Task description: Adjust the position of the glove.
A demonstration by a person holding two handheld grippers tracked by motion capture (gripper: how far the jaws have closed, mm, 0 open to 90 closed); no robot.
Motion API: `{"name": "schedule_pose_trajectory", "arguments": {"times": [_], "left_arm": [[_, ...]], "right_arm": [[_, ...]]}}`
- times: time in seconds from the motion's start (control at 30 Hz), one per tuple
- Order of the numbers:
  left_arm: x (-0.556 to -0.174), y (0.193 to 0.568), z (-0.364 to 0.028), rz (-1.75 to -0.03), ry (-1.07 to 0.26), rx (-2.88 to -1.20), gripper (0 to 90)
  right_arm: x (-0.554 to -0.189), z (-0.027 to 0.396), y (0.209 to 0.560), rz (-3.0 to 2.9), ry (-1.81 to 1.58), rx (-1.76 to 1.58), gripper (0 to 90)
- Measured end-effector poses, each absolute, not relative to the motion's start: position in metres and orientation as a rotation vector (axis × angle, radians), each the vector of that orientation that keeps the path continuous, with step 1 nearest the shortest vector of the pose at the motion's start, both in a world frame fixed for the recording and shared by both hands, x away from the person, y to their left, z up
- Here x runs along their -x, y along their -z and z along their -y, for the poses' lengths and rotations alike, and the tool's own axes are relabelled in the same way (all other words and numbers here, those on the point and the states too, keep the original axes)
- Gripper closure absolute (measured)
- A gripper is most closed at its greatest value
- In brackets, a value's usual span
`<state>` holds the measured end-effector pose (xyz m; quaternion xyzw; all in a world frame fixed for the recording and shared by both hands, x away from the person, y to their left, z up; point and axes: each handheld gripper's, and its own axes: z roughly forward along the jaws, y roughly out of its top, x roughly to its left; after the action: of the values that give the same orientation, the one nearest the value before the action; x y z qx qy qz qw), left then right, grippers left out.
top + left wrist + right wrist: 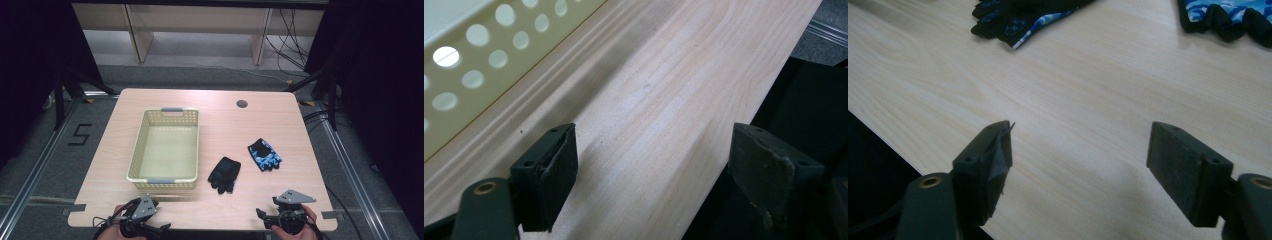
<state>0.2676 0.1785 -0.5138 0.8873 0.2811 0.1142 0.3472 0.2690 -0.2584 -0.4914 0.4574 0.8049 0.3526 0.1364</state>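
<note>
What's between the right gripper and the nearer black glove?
Nothing visible. Bare table runs from the open right gripper to the black glove; the blue glove lies off to the right, the basket left.

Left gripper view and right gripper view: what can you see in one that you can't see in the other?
The left gripper view alone has the cream basket, its wall full of round holes, running along the top left. The right gripper view alone has two gloves at the top edge: the black glove and the blue patterned glove. Both share the light wooden table with its near edge, and each looks along its own gripper, the left gripper and the right gripper, both open with nothing between the jaws.
</note>
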Motion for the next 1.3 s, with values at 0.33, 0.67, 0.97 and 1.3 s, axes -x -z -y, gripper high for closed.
{"name": "schedule_pose_trajectory", "arguments": {"times": [0.33,0.67,0.97,1.3], "left_arm": [[-0.267,0.515,-0.178,-0.733,-0.307,-2.292,19.5],[-0.267,0.514,-0.178,-0.757,-0.3,-2.288,19.7],[-0.268,0.513,-0.18,-0.739,-0.315,-2.296,19.7],[-0.267,0.514,-0.179,-0.762,-0.303,-2.281,19.7]], "right_arm": [[-0.274,0.257,0.489,-2.349,-1.036,-1.275,35.7],[-0.294,0.254,0.475,-2.351,-1.069,-1.206,46.7],[-0.329,0.231,0.459,-2.373,-1.069,-1.161,50.1],[-0.371,0.205,0.454,-2.432,-1.068,-1.112,54.2]]}}
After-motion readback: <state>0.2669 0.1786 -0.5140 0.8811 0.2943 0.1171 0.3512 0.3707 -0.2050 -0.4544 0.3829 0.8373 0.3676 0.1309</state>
